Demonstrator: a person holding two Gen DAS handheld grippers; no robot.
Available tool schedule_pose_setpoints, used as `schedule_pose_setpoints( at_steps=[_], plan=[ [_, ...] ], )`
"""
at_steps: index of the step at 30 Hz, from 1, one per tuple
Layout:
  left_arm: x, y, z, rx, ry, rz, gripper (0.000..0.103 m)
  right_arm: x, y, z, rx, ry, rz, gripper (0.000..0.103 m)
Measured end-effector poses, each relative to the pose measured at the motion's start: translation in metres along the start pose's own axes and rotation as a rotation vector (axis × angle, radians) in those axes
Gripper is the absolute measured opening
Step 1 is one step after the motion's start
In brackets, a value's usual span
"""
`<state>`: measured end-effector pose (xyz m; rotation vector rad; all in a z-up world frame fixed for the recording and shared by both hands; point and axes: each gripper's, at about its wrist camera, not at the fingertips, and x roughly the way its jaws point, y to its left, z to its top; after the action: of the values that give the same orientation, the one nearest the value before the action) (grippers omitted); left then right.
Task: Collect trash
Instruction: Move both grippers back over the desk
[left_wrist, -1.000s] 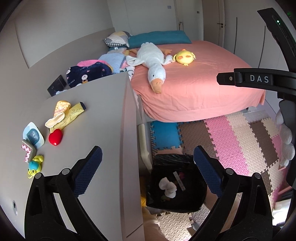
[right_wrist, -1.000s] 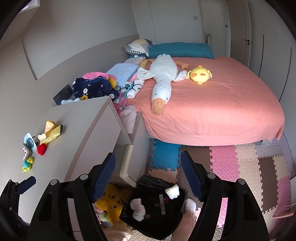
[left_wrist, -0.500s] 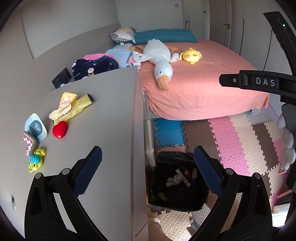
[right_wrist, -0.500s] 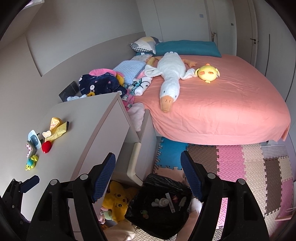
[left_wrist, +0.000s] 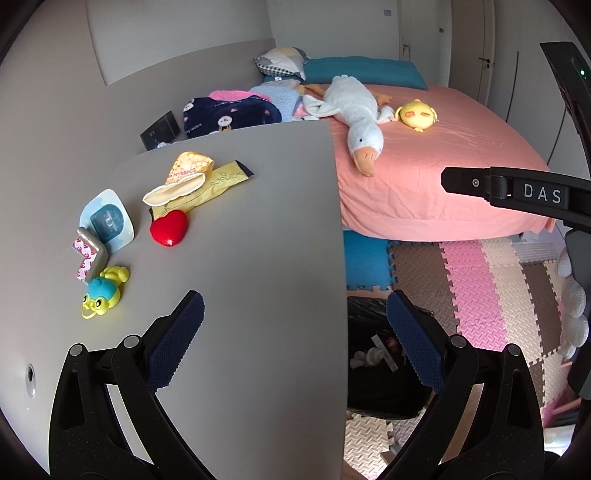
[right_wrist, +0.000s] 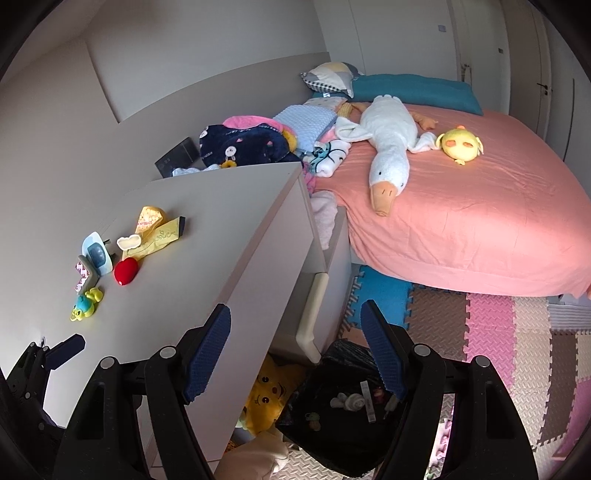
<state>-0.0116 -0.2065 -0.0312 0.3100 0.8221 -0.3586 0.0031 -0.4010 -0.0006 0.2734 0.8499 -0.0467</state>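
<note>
Yellow snack wrappers (left_wrist: 207, 179) (right_wrist: 159, 232) lie on the grey dresser top (left_wrist: 258, 258) (right_wrist: 221, 221) at its far left. A black trash bag (left_wrist: 376, 369) (right_wrist: 340, 417) stands open on the floor beside the dresser, with white crumpled paper and small scraps inside. My left gripper (left_wrist: 293, 339) is open and empty above the dresser's right edge. My right gripper (right_wrist: 295, 350) is open and empty above the dresser's front corner and the bag.
A red heart (left_wrist: 169, 227), a blue-yellow toy (left_wrist: 103, 291), a blue card (left_wrist: 107, 221) and a pink-patterned piece (left_wrist: 86, 254) sit near the wrappers. The pink bed (left_wrist: 443, 155) carries plush toys. A yellow plush (right_wrist: 266, 391) lies by the bag. Foam mats (left_wrist: 480, 280) cover the floor.
Both grippers have shifted left toward the dresser top. White paper seen above the bag a second ago now lies inside it. Both grippers stay open.
</note>
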Motion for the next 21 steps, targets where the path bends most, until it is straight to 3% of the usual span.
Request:
schedule_pose_setpoints(
  at_steps=[21],
  plan=[
    [0.010, 0.098, -0.014, -0.162, 0.011, 0.096, 0.096, 0.043, 0.085, 0.002, -0.125, 0.056, 0.098, 0.073]
  ],
)
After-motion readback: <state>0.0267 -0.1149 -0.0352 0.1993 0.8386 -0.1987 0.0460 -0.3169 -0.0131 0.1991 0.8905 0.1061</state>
